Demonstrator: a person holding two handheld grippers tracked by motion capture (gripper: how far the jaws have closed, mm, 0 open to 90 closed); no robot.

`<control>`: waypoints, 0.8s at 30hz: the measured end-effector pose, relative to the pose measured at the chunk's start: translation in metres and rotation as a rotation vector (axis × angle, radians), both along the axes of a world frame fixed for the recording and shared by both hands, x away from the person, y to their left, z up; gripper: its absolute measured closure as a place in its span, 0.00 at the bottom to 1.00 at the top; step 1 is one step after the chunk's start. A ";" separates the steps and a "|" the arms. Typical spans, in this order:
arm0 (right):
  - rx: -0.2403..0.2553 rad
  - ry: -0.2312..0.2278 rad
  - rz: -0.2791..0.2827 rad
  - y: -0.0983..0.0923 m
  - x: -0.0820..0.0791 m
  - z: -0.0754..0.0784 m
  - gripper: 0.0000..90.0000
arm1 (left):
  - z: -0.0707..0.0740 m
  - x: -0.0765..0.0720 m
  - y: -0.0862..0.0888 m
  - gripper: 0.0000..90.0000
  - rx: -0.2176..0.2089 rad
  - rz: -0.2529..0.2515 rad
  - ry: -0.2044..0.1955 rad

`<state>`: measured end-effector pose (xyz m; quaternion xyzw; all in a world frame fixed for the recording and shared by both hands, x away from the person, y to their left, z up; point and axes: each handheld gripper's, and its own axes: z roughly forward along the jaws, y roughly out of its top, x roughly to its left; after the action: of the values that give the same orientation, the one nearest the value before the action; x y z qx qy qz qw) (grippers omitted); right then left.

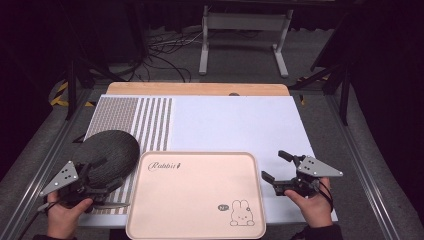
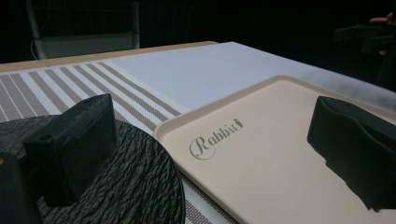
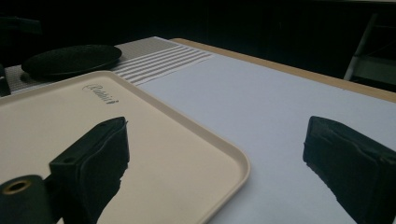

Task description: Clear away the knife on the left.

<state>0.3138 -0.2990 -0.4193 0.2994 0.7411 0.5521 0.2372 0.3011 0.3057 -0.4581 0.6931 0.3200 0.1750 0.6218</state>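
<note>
grippers flank the pale pink rectangular plastic tray, which lies on the white cloth at the table's near edge, as if to lift both sides. left gripper gapes, empty, over the dark woven round mat; right gripper released too, straddling the tray's rim.

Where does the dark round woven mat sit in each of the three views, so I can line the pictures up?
High view: the dark round mat lies at lower left, on the striped cloth, just left of the tray.
Left gripper view: the mat is at bottom left, partly behind the near jaw.
Right gripper view: the mat sits at upper left, beyond the tray's far edge.
Shared landmark: the "Rabbit" lettering on the tray.
</note>
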 end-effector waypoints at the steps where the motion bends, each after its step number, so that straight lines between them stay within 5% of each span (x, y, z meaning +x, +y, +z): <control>1: 0.006 0.002 -0.001 0.000 0.000 0.000 0.09 | 0.001 0.000 0.000 0.03 -0.004 0.003 0.005; 17: 0.006 0.006 -0.009 0.000 0.001 -0.002 0.08 | 0.008 -0.003 -0.003 0.05 0.076 -0.009 0.012; 24: 0.010 0.013 -0.004 0.001 0.004 -0.001 0.08 | 0.021 -0.005 0.006 0.05 0.186 -0.057 0.034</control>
<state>0.3175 -0.2977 -0.4205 0.3055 0.7393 0.5535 0.2319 0.2959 0.3117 -0.4367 0.7596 0.2929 0.1745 0.5538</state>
